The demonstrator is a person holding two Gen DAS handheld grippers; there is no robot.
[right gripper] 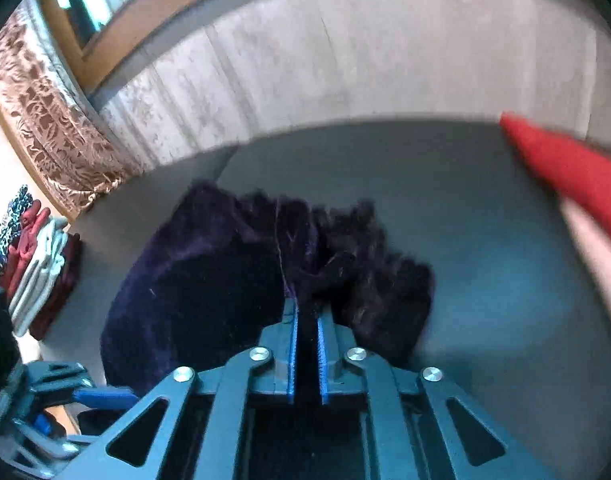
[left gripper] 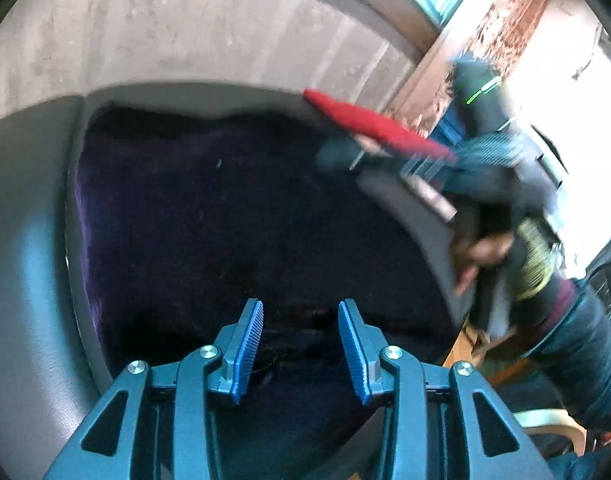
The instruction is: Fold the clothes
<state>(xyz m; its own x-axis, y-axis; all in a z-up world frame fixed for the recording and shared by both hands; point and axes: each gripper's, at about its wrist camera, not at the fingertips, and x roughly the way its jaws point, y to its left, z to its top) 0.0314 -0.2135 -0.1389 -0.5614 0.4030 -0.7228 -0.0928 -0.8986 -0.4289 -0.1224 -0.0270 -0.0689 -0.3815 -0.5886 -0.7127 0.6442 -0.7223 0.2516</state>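
Two grippers showing, both teal with blue ribbed pads. Left gripper (left gripper: 299, 350) is hanging over the dark purple garment (left gripper: 233, 216) with its jaws spread and nothing between the pads; fabric is lying below the gap, contact unclear. Garment is lying on the grey counter (left gripper: 33, 280), filling the centre of the left wrist view from 9 to 3 o'clock, its far edge running near the counter's back edge at 12. Right gripper (right gripper: 305, 314) is sitting with jaws pressed almost together, pinching a bunched fold of the same garment (right gripper: 209, 276) at the tips; a thin strand of fabric is rising from the pinch toward 12. In the right wrist view the cloth is lying crumpled from 9 o'clock to centre, with bare counter (right gripper: 485, 280) stretching out to 3. Red cloth (left gripper: 369, 126) is lying at the counter's far edge, 1 o'clock in the left view, 2 to 3 o'clock in the right view (right gripper: 573, 172). Folded stack of clothes (right gripper: 41, 264), red and pale pieces, is sitting at 9 o'clock off the counter's left end in the right view. Person's hand (left gripper: 481, 256) is blurred at 3 o'clock in the left view, holding the other gripper; detail is too smeared to read. Pale panelled wall (right gripper: 345, 52) is running behind the counter at 12, patterned brown curtain (right gripper: 45, 120) hanging at 10.
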